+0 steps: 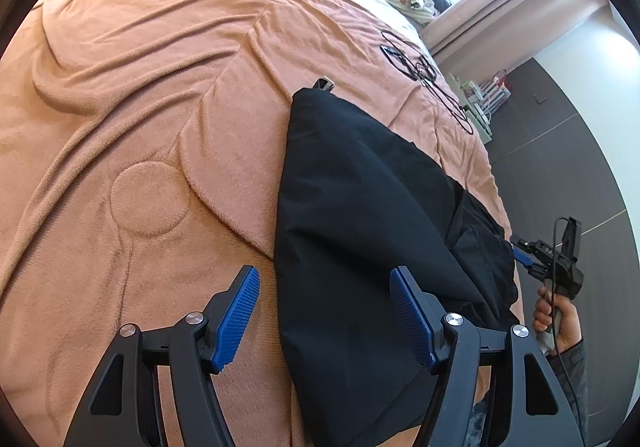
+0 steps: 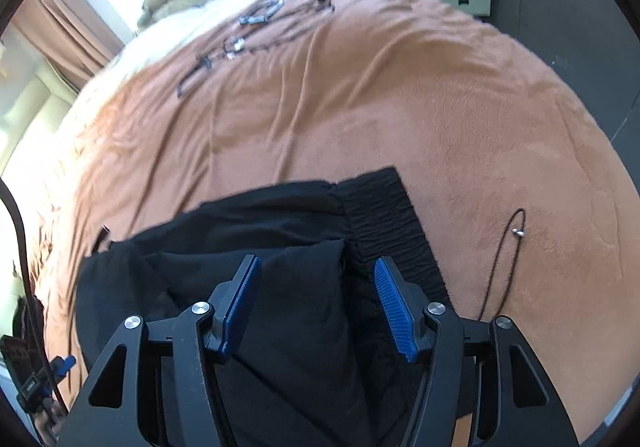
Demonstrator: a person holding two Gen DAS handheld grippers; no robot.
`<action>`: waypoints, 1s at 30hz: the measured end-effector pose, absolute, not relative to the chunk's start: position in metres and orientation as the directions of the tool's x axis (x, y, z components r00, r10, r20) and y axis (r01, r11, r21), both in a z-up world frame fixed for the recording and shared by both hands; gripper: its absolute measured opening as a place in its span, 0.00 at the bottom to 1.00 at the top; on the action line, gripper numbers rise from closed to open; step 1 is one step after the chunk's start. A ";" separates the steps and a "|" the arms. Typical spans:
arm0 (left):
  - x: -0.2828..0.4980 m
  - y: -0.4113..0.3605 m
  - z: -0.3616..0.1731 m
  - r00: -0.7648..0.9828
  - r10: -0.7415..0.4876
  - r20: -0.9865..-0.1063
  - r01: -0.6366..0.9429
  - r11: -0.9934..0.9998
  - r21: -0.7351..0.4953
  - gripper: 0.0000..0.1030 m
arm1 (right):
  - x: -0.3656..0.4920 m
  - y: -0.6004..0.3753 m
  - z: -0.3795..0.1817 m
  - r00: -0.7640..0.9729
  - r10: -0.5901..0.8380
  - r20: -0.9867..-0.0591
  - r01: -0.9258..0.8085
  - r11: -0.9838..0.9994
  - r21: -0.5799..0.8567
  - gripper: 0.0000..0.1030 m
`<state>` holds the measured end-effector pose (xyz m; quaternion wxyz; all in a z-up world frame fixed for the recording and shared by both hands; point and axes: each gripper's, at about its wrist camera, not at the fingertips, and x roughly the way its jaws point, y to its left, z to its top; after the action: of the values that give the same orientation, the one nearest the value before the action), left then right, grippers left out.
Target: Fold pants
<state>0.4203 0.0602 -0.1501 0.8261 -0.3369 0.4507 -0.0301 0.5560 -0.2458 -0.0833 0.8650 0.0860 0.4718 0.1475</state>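
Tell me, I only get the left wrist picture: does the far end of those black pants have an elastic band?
Observer: Yes, the right view shows a gathered waistband on the pants, lying flat on the blanket.
Operator: Are the right tongs gripping it?
Observer: No, the right tongs are open above the cloth.
Operator: Anything beside the pants there?
Observer: A thin black cord lies right of the waistband.

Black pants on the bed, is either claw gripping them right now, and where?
Nothing is held. The left claw and right claw are both open above the black pants, pads closing on no fabric.
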 end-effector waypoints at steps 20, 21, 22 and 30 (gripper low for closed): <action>0.434 0.054 -0.181 0.520 -0.363 -0.773 -0.334 0.746 -0.576 0.38 | 0.581 -0.214 -0.041 0.636 0.208 -0.743 -0.252 0.966 0.055 0.02; 0.434 0.052 -0.182 0.518 -0.364 -0.774 -0.334 0.747 -0.575 0.38 | 0.585 -0.211 -0.044 0.640 0.196 -0.743 -0.254 0.967 0.036 0.02; 0.433 0.051 -0.183 0.515 -0.366 -0.775 -0.334 0.748 -0.574 0.38 | 0.588 -0.207 -0.046 0.645 0.180 -0.743 -0.255 0.967 0.013 0.02; 0.433 0.040 -0.184 0.503 -0.373 -0.780 -0.321 0.757 -0.569 0.38 | 0.608 -0.201 -0.054 0.625 0.194 -0.756 -0.281 0.960 0.014 0.05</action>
<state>0.4326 0.0403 -0.1841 0.7938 -0.3482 0.4984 -0.0162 0.6081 -0.2011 -0.0535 0.9000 -0.0524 0.4122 0.1319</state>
